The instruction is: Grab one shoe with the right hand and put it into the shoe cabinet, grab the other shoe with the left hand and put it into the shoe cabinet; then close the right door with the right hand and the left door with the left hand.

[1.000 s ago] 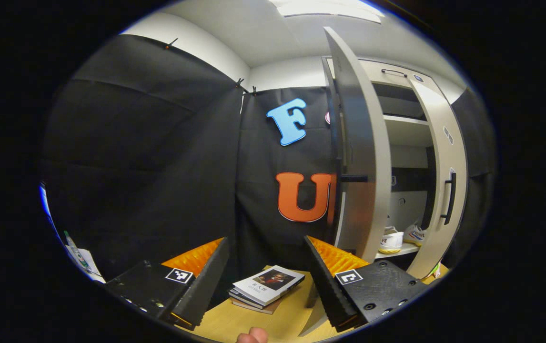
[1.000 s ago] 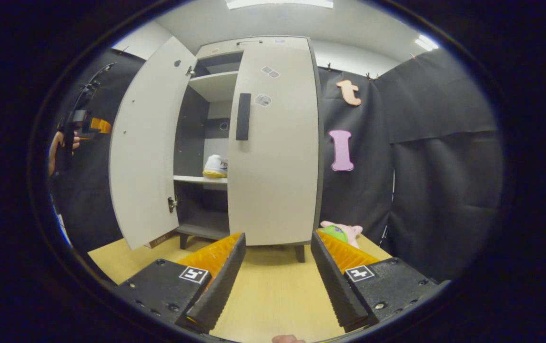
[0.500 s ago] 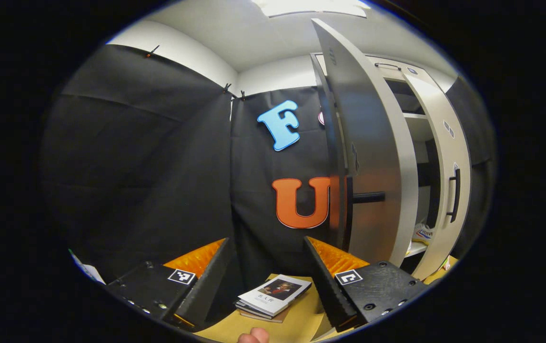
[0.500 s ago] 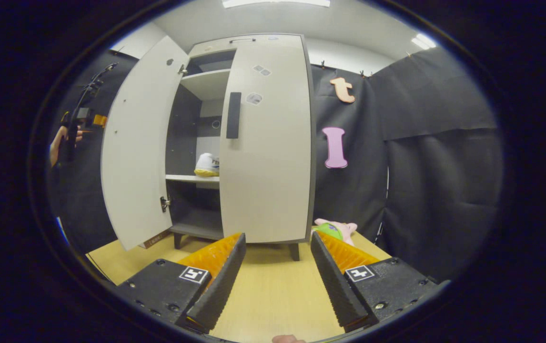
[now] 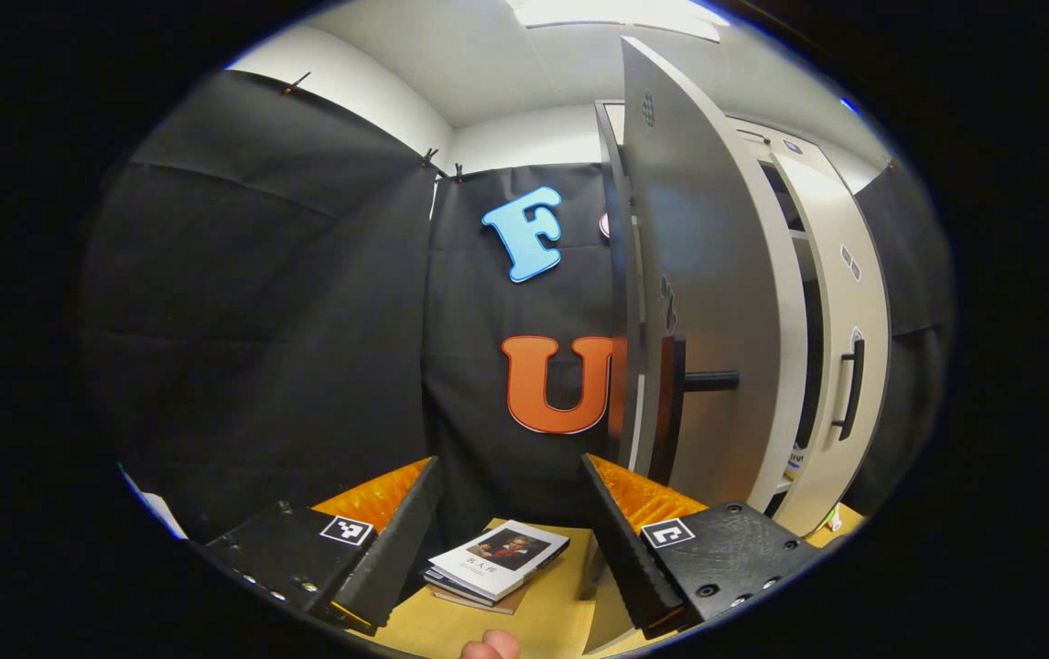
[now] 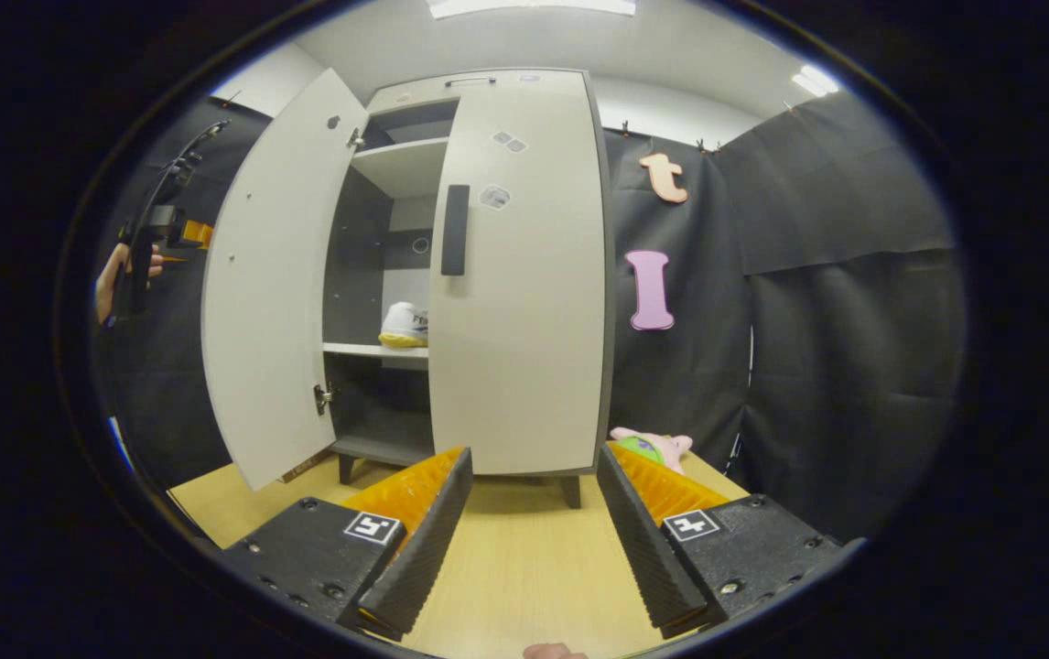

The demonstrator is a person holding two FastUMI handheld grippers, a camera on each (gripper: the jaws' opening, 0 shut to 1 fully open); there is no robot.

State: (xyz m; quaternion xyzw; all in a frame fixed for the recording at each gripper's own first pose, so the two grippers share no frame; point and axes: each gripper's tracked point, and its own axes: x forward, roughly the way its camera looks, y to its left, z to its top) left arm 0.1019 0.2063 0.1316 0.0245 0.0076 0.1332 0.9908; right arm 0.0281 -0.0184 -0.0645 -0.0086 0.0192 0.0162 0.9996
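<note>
Left gripper view: left tongs [image 5: 511, 513] gape empty beside the tall grey left cabinet door [image 5: 703, 302], which has swung further shut; handle untouched.

Right gripper view: right tongs [image 6: 534, 513] gape empty before the closed right door [image 6: 520, 302]; white yellow-soled shoe [image 6: 405, 327] shelved inside. Judgement: left door remains.

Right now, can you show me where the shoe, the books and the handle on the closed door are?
shoe [image 6: 407, 325]: right gripper view, on its white heel on the shelf.
books [image 5: 495, 560]: left gripper view, on the top cover.
door handle [image 6: 455, 230]: right gripper view, on the bar's middle.
</note>
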